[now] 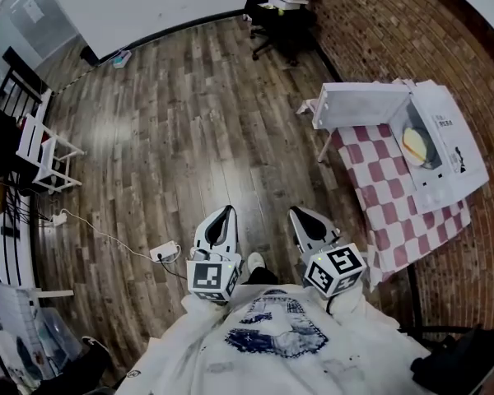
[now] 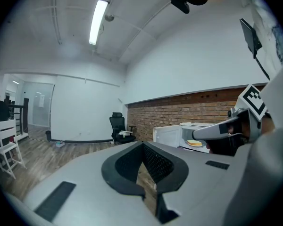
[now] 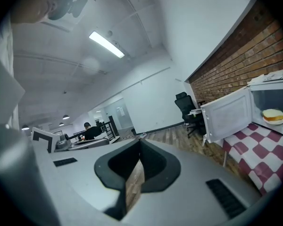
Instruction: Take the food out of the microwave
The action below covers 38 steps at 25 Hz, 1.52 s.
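The wooden floor (image 1: pixel 189 138) is lying bare and wide between the person and the table with the red-and-white checked cloth (image 1: pixel 395 200), which is standing against the brick wall (image 1: pixel 379 31). One white microwave (image 1: pixel 449 142) is sitting on that table. Its door (image 1: pixel 358 105) is hanging open past the table's edge into the room.

Only the head view is showing both grippers side by side, well apart from the table. Only the gripper views are showing a person in black (image 3: pixel 89 132) far off.

One black office chair (image 1: pixel 278 15) is standing by the wall beyond the microwave, and one white chair (image 1: pixel 45 151) at the floor's left edge.

The left gripper (image 2: pixel 143 144) is keeping its jaws together on nothing, and so is the right gripper (image 3: pixel 139 141).

One round, bread-like piece of food (image 3: pixel 273 114) is resting on one plate (image 3: pixel 274 122) inside the microwave.
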Each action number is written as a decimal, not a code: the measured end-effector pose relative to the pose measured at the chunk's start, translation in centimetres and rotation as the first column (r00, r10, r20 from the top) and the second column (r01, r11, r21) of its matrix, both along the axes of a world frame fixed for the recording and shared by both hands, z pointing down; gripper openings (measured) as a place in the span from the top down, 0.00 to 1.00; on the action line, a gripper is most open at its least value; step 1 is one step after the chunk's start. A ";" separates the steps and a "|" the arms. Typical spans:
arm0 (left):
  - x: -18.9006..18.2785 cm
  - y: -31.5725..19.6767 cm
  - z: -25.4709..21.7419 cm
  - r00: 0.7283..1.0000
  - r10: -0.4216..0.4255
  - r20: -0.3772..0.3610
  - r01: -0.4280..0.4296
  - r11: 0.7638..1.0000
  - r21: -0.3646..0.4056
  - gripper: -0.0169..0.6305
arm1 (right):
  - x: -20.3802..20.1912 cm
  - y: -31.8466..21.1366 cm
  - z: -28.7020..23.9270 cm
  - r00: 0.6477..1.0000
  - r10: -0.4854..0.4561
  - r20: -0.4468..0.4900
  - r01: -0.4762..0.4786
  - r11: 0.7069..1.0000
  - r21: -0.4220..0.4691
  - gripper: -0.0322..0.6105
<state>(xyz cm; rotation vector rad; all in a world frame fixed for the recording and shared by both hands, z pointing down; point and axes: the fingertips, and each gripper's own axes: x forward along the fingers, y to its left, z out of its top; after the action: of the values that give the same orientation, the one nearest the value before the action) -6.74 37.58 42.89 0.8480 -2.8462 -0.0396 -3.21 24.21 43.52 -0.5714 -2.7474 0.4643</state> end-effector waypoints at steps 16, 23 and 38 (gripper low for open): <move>-8.5 1.2 0.3 0.985 0.170 0.012 -0.170 0.985 0.031 0.96 | -6.9 1.4 -0.7 0.984 0.177 0.029 -0.178 0.984 0.026 0.93; -9.1 -0.7 0.7 0.969 0.245 0.015 -0.245 0.969 0.033 0.96 | -6.8 0.0 -0.6 0.970 0.244 0.015 -0.245 0.968 0.055 0.93; -12.5 -8.3 1.1 0.926 0.377 -0.002 -0.377 0.926 0.004 0.96 | -8.7 -6.6 0.2 0.930 0.367 -0.005 -0.366 0.930 0.036 0.93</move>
<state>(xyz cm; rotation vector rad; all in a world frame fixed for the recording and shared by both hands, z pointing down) -19.21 29.25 43.96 1.3786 -2.6269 0.0040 -11.93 17.60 43.76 -0.0396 -2.8493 0.4985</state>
